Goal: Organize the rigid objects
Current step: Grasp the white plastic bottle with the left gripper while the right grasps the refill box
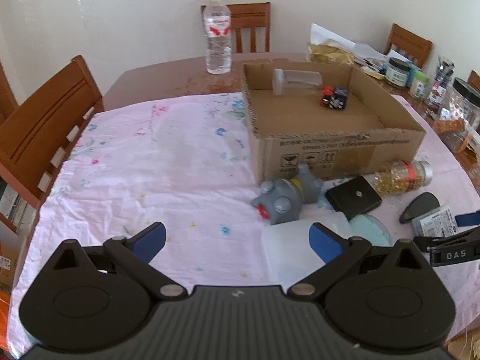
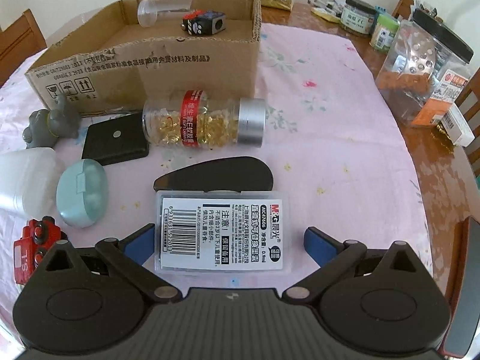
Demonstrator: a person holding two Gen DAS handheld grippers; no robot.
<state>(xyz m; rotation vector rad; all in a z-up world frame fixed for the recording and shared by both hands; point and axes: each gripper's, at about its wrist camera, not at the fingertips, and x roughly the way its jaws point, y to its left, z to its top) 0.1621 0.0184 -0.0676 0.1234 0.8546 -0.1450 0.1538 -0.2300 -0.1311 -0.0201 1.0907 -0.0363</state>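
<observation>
We are holding the right gripper [image 2: 229,241] wide open around the clear plastic case [image 2: 223,231] lying on the pink cloth [image 2: 330,138], jaws not gripping it, left gripper [image 1: 237,240] hovering wide open and empty, cardboard box [image 2: 156,63] sitting beyond, holding a cube toy [image 2: 204,24].

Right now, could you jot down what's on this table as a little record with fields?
surface: pink floral cloth on a wooden table
box: open cardboard, holds a clear jar on its side and a dark cube
outside the box: capsule bottle on its side, grey toy, black pad, mint case, labelled plastic case, red toy truck
left gripper: open, empty
right gripper: open, straddling the labelled plastic case
</observation>
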